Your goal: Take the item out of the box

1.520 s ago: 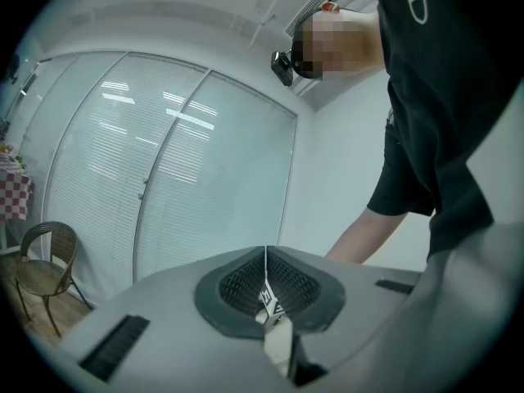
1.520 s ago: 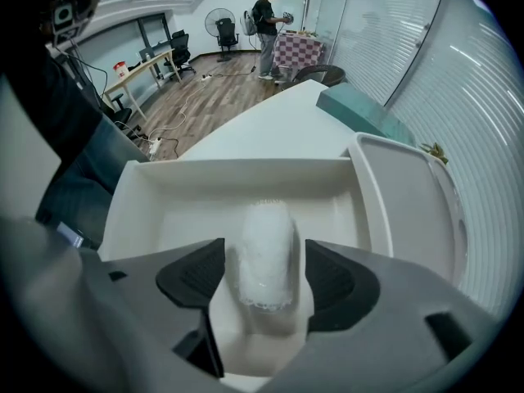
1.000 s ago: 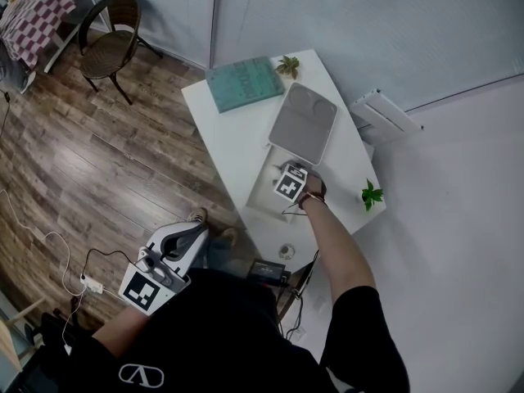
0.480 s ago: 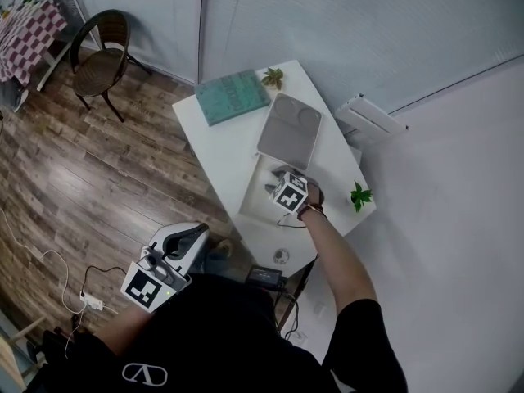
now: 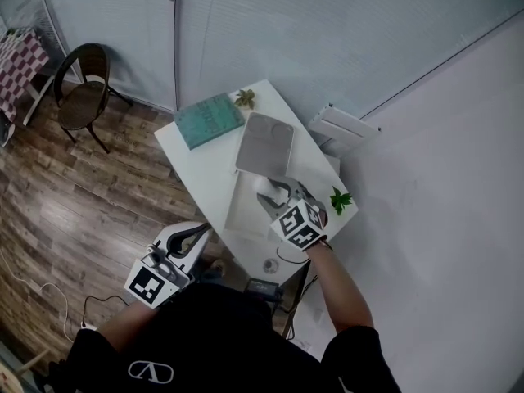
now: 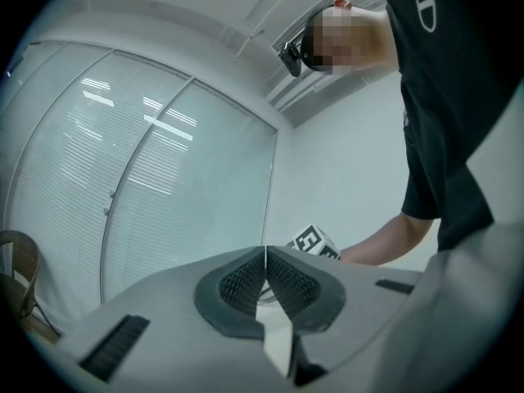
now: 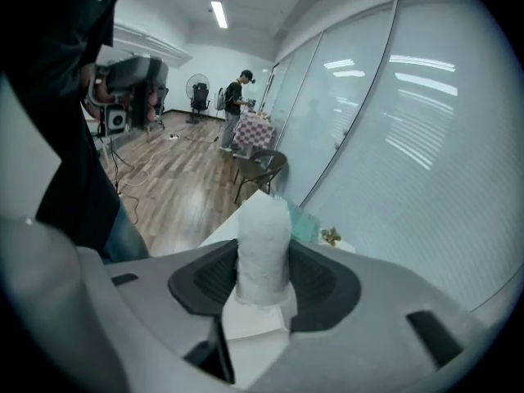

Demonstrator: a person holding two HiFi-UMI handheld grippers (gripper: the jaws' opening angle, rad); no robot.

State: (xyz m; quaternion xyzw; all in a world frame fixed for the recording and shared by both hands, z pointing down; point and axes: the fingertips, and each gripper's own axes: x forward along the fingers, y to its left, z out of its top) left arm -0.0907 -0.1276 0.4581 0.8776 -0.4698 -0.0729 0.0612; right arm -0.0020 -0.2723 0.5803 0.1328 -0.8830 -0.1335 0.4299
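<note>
Far left in the head view: dark round-backed chair (image 5: 80, 88) on the brown wood-plank floor (image 5: 74, 211). Next, low and close to the person's black shirt (image 5: 221, 334): left hand-held gripper (image 5: 196, 232), grey-white with a square-marker cube, off the counter's near edge and above the floor. In its own view, ribbed dark pads (image 6: 241, 283) pressed together with nothing between, facing a window wall with blinds (image 6: 147, 187). Further right, on the white rectangular counter (image 5: 196, 166): flat teal book (image 5: 209, 119) at the far end, with a small potted sprig (image 5: 244, 98) just beside its right corner. Then the shallow white rectangular box (image 5: 242, 210), open, mid-counter; inside pale and plain, too small to read further. Right against its far edge: grey tray-like lid (image 5: 264, 144) with a round hollow, lying face up. Out of the box and held above its right side: white foam-wrapped cylinder (image 7: 262, 228), pinched by the right hand-held gripper (image 7: 262, 281). Seen there gripped at its lower part by both dark pads, its rounded end standing out past the tips. Behind the jaws, the marker cube (image 5: 299, 223) and the person's bare forearm (image 5: 336, 289). Rightmost: small green leafy plant (image 5: 340, 199) at the counter's right edge, and a white slatted wall unit (image 5: 344, 125) beyond it.
</note>
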